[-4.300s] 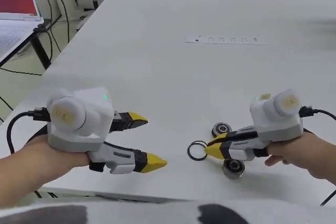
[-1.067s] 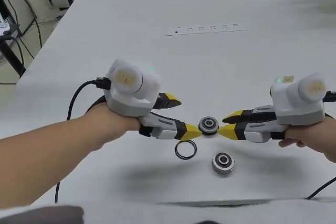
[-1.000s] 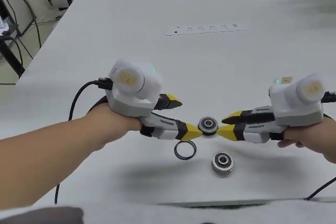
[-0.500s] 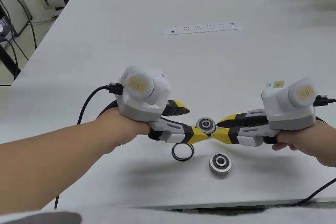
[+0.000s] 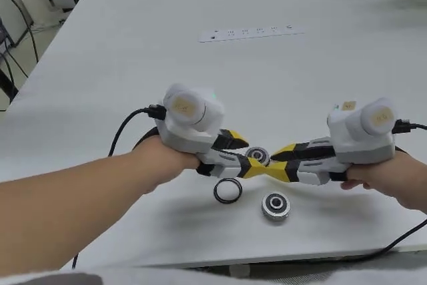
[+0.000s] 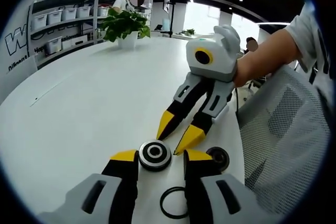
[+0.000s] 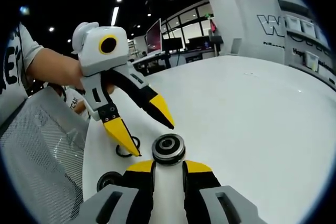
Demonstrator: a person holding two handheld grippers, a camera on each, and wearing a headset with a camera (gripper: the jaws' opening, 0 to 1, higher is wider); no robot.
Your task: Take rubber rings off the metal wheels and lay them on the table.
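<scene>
With the left gripper point(image 6: 160, 157) and right gripper point(image 7: 168, 167) both unclenched at the small wheel point(image 5: 257, 155) on the table point(image 5: 167, 65), it looks heavy and stiff, its rubber ring point(image 6: 154, 142) stretchy and best pinched at the rim

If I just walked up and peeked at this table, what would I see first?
Your eye would land on two white grippers with yellow-tipped fingers, the left gripper and the right gripper. They point nose to nose near the front edge of the white table, with a small round metal wheel between their tips. A little nearer the person lie a loose black rubber ring and a second metal wheel.
</scene>
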